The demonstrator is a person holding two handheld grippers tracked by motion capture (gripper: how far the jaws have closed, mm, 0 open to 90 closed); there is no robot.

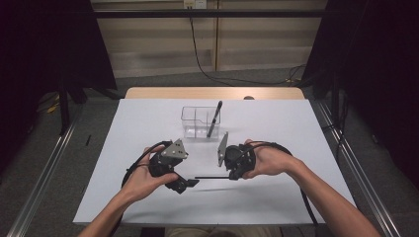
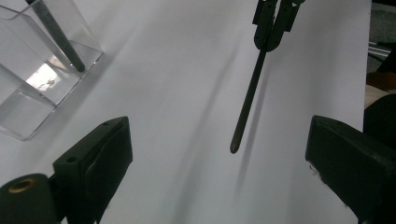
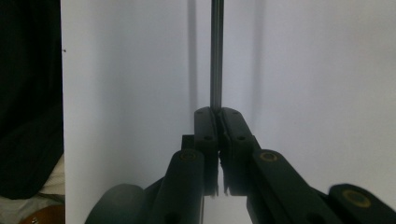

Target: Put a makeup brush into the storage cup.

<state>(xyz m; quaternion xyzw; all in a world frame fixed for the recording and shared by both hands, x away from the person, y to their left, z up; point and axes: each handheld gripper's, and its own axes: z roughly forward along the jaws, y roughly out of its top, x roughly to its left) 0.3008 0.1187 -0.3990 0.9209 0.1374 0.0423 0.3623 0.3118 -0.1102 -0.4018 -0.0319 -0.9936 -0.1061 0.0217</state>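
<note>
On the left, the left tongs (image 1: 187, 183) are spread wide and hold nothing, low over the white table (image 1: 123, 148). Between the two hands a thin black pen (image 1: 211, 177) is held level above the table — pinched at one end by the right tongs (image 1: 230, 176), pressed together on it. It is judged light, stiff and smooth, so it may pivot or slip; a grip nearer mid-shaft would steady it. Farther back, a clear organizer (image 1: 193, 122) already holds another pen (image 1: 215, 118).
</note>
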